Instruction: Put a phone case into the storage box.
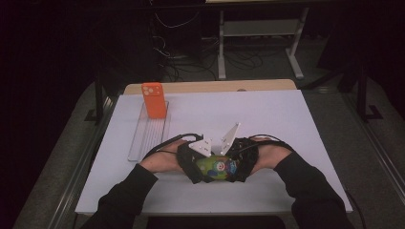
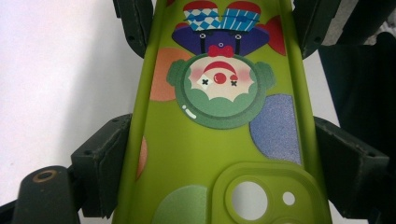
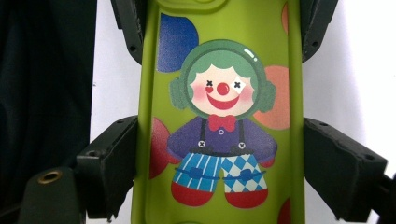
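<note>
A lime-green phone case (image 1: 216,167) printed with a clown is held between both grippers near the table's front edge. My left gripper (image 1: 193,164) grips its camera-hole end, and my right gripper (image 1: 241,162) grips the opposite end. In the left gripper view the case (image 2: 210,140) runs up between the jaws, and both pads (image 2: 109,163) press on its long edges. In the right gripper view the case (image 3: 219,116) shows the clown upright, with the pads (image 3: 112,168) tight against its sides. Each gripper view shows the other gripper's black jaws at the top of the case.
An orange phone (image 1: 154,100) stands upright at the far end of a clear slotted rack (image 1: 149,133) on the left of the white table (image 1: 267,119). A wooden strip (image 1: 210,87) borders the far edge. Dark floor, cables and a desk frame lie beyond.
</note>
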Available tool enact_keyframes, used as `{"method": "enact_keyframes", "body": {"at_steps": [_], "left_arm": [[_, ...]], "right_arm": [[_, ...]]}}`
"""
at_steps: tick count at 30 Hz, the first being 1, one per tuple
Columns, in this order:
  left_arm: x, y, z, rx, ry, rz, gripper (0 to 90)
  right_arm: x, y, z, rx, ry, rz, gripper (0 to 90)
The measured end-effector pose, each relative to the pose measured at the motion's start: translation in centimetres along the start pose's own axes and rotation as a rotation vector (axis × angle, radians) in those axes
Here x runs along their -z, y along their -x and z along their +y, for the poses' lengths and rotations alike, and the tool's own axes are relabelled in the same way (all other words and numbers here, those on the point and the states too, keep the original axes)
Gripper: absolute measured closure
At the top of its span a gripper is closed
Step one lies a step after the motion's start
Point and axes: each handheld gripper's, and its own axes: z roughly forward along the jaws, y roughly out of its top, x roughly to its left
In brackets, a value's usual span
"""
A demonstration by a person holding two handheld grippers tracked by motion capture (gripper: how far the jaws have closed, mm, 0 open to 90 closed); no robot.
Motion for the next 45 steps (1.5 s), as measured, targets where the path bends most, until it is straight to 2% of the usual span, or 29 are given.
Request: {"method": "enact_keyframes", "body": {"at_steps": [2,6,8,12,13,15,16,18,20,25,26,28,29,30,31,32,33,34,37,38,39,42,44,45], "left_arm": [[0.1,-0.1,0.0,-0.001,0.003,-0.007,15.5],[0.1,0.0,0.0,-0.006,-0.007,-0.007,15.8],[0.1,0.0,0.0,0.002,-0.006,-0.002,15.9],[0.2,-0.1,-0.1,0.023,-0.003,0.024,16.0],[0.3,-0.1,-0.1,0.030,-0.001,0.035,16.0],[0.4,-0.2,-0.2,0.044,-0.008,0.060,15.9],[0.4,-0.3,-0.3,0.053,-0.007,0.075,16.0],[0.5,-0.5,-0.4,0.078,-0.004,0.081,16.0],[0.4,-0.6,-0.5,0.111,0.002,0.118,15.9],[0.2,-0.8,-0.2,0.162,-0.015,0.186,15.9],[0.2,-0.8,-0.2,0.175,-0.017,0.206,15.9],[0.1,-1.0,-0.2,0.213,-0.017,0.225,15.9],[0.3,-1.2,-0.2,0.208,-0.044,0.236,15.9],[0.2,-1.2,-0.2,0.220,-0.047,0.249,15.9],[0.2,-1.3,-0.3,0.233,-0.044,0.255,15.9],[0.1,-1.3,-0.3,0.264,-0.028,0.265,15.9],[0.3,-1.5,-0.3,0.265,-0.040,0.264,15.9],[0.2,-1.5,-0.4,0.289,-0.022,0.269,15.9],[0.4,-1.7,-0.4,0.327,-0.023,0.309,15.9],[0.6,-1.8,-0.5,0.318,-0.035,0.315,15.9],[0.7,-1.9,-0.5,0.327,-0.034,0.327,15.8],[1.0,-2.0,-0.6,0.368,-0.017,0.346,15.9],[1.0,-2.1,-0.6,0.369,-0.025,0.360,15.9],[1.0,-2.0,-0.6,0.385,-0.024,0.370,15.8]], "right_arm": [[0.1,-0.1,0.0,-0.001,0.008,-0.005,14.8],[0.1,0.0,-0.3,-0.004,0.033,0.016,13.6],[0.2,0.0,-0.5,-0.012,0.054,0.014,9.2],[0.9,0.4,-0.8,-0.048,0.088,-0.015,1.6],[1.2,0.5,-1.0,-0.060,0.095,-0.037,1.3],[1.7,0.8,-1.4,-0.090,0.122,-0.053,0.8],[2.1,0.9,-1.8,-0.117,0.150,-0.074,0.8],[2.6,1.0,-2.5,-0.184,0.165,-0.098,0.4],[2.9,1.5,-3.3,-0.192,0.214,-0.132,0.4],[2.9,1.6,-4.8,-0.303,0.248,-0.181,0.5],[2.8,1.5,-5.0,-0.339,0.240,-0.186,0.4],[2.5,1.5,-5.3,-0.373,0.243,-0.215,0.3],[2.5,1.5,-5.5,-0.397,0.252,-0.237,0.1],[2.5,1.5,-5.6,-0.425,0.263,-0.243,0.1],[2.5,1.4,-5.7,-0.452,0.277,-0.244,0.1],[2.4,1.3,-5.9,-0.454,0.287,-0.256,0.2],[2.4,1.3,-6.2,-0.470,0.306,-0.274,0.2],[2.3,1.2,-6.4,-0.492,0.320,-0.280,0.2],[2.1,0.8,-6.9,-0.545,0.350,-0.326,0.2],[1.9,0.6,-7.2,-0.565,0.360,-0.351,0.1],[1.9,0.5,-7.4,-0.567,0.372,-0.367,0.1],[1.5,-0.2,-8.1,-0.628,0.435,-0.380,0.1],[1.4,-0.6,-8.4,-0.653,0.453,-0.396,0.1],[1.3,-0.8,-8.6,-0.671,0.472,-0.395,0.1]]}}
